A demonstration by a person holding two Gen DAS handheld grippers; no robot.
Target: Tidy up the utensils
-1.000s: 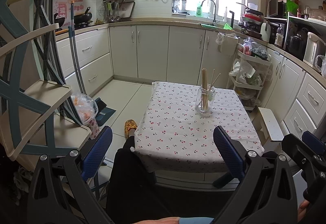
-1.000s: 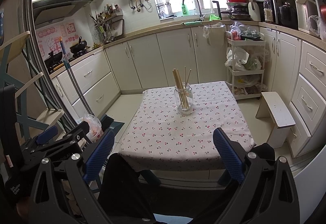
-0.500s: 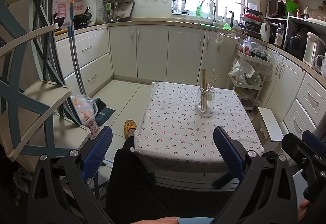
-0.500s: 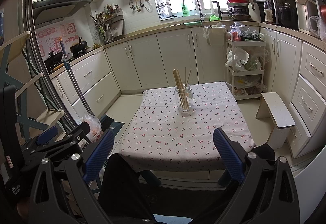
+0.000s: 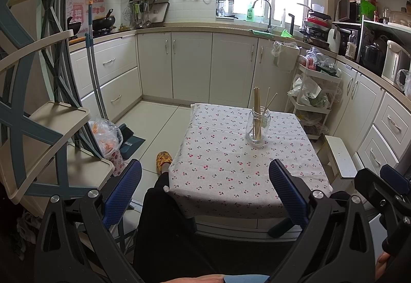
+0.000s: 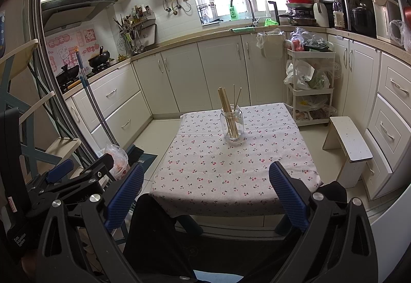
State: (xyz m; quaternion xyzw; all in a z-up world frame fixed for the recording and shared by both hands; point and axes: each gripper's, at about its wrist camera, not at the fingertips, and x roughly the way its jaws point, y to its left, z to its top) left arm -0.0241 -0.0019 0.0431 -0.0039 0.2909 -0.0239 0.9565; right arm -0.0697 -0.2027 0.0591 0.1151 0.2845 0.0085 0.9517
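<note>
A clear glass jar (image 5: 257,126) stands upright on the far half of a small table with a cherry-print cloth (image 5: 231,167). Several wooden chopsticks (image 5: 257,105) stand in it. The jar also shows in the right wrist view (image 6: 232,126), with the chopsticks (image 6: 226,105). My left gripper (image 5: 205,188) is open and empty, held back from the table's near edge. My right gripper (image 6: 205,188) is open and empty, also short of the near edge. The right gripper shows at the right edge of the left wrist view (image 5: 385,193), and the left gripper at the left of the right wrist view (image 6: 77,175).
A tiered shelf rack (image 5: 38,128) stands at the left. A mop (image 5: 95,77) and a plastic bag (image 5: 108,134) sit on the floor left of the table. A white stool (image 6: 349,144) and a storage cart (image 6: 310,82) stand at the right. Cabinets ring the room.
</note>
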